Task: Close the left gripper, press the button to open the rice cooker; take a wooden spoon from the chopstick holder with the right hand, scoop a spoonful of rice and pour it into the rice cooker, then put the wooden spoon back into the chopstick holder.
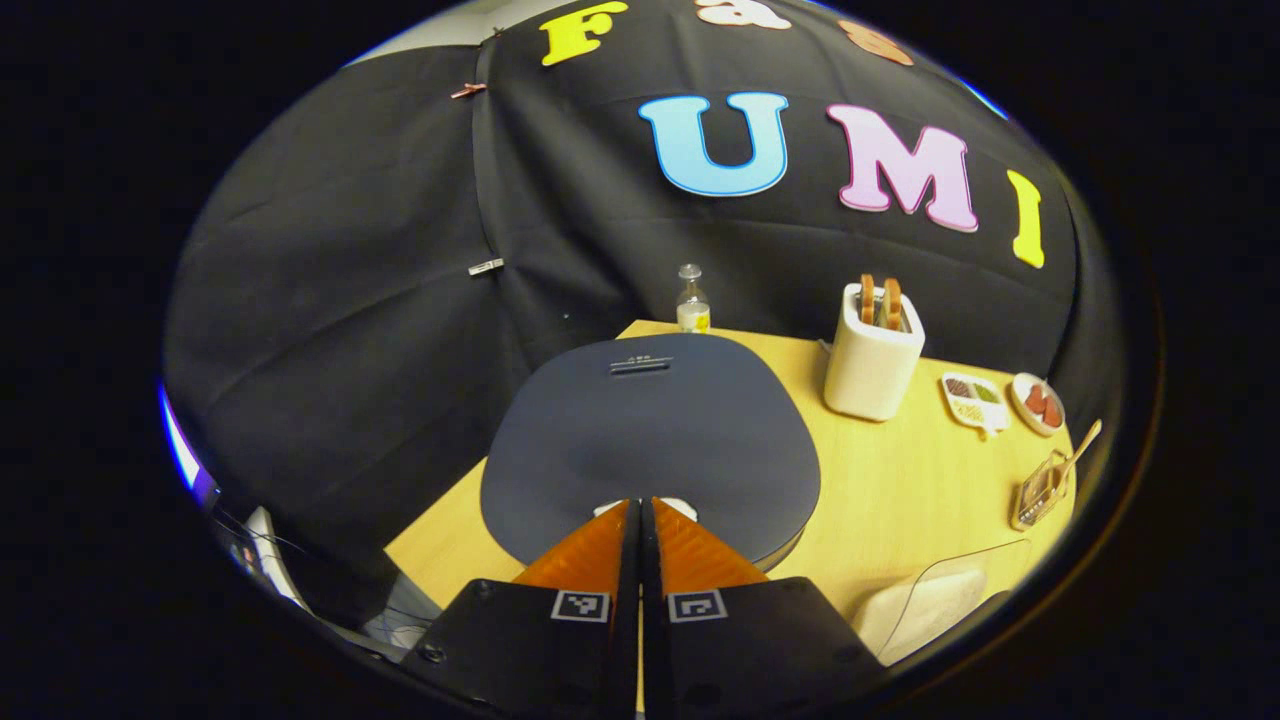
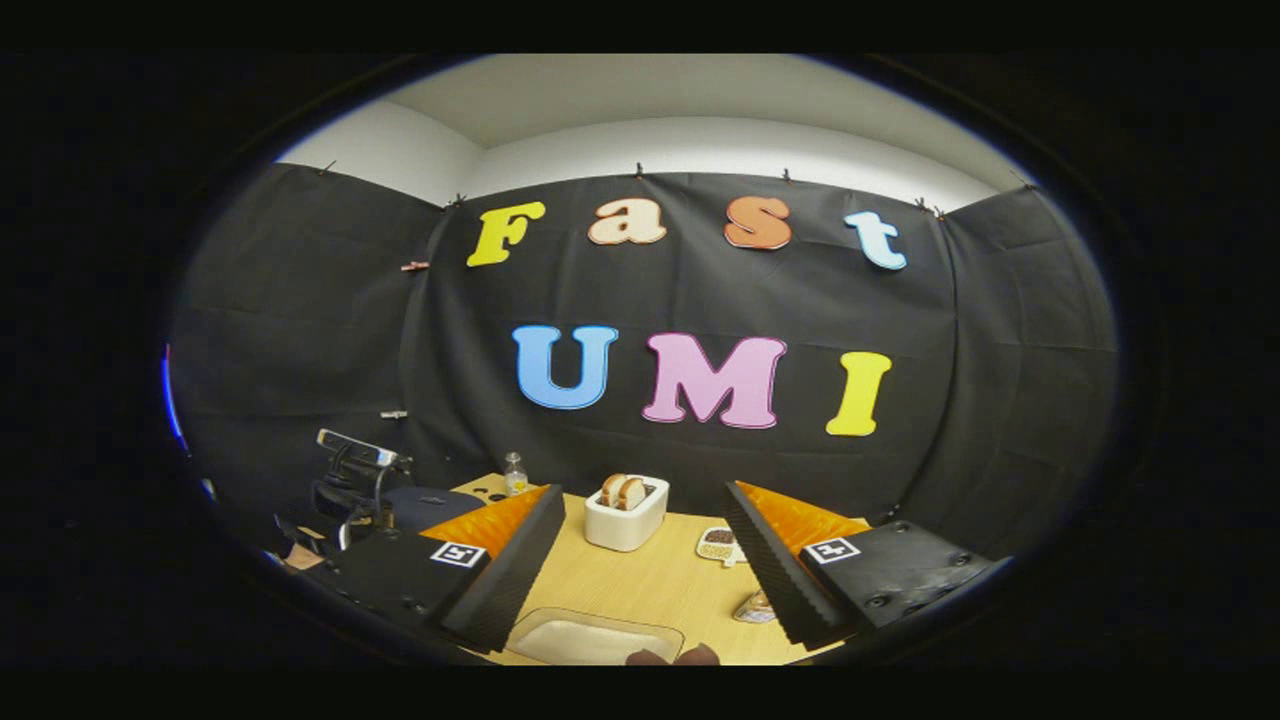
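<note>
Our left gripper [image 1: 641,515], fingers together, could slip off the dark rounded rice cooker lid's [image 1: 650,440] white button [image 1: 672,506]; right gripper [image 2: 640,560] gapes apart.

Dim booth, light from overhead, soft sheen on the cooker lid [image 1: 650,440], surface [image 1: 900,480] evenly lit, strong fisheye bending at edges, blue fringing at left rim, slightly soft focus

Nothing legible: the rice cooker [image 1: 650,440] lid carries a small raised marking, too blurred to read.
</note>
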